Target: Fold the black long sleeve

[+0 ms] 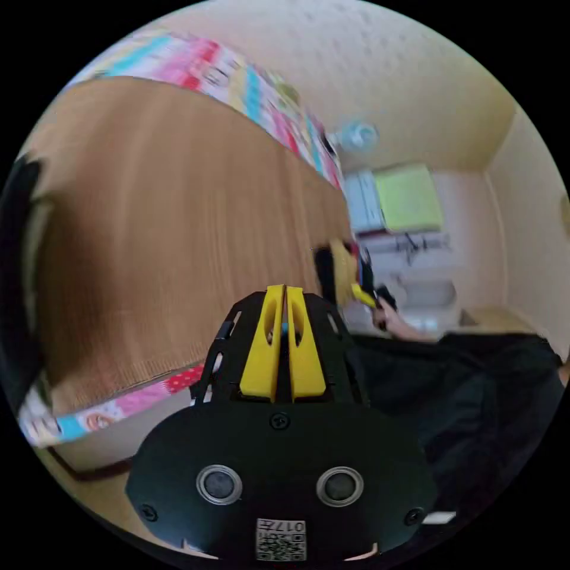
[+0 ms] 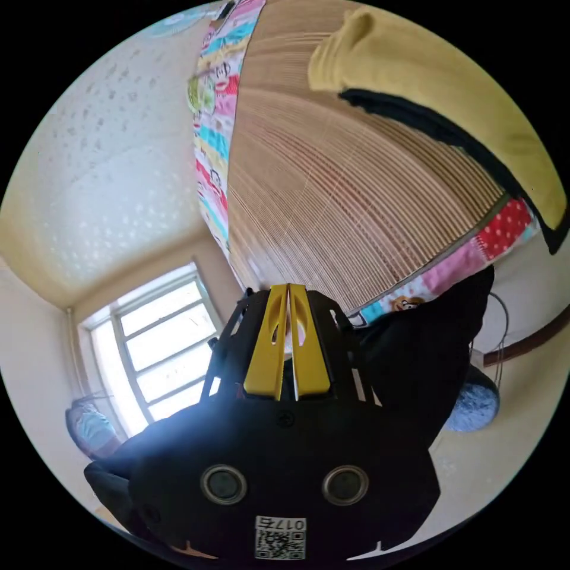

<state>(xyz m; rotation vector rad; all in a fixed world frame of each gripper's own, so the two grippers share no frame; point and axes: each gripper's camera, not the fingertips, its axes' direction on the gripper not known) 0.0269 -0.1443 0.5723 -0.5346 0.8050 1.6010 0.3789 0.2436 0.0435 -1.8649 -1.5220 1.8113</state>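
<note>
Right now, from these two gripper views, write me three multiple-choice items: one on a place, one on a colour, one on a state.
1. Where does the yellow garment with black trim lie?
A. on the woven brown mat
B. on a chair
C. on the floor

2. What colour are the jaws of the left gripper?
A. red
B. yellow
C. white

3. How do the jaws of the right gripper stand?
A. wide open
B. one broken off
C. closed together

Answers: 1 A, the garment rests across the mat's slats; 2 B, both jaws are plain yellow; 3 C, the tips meet with barely a slit between.
</note>
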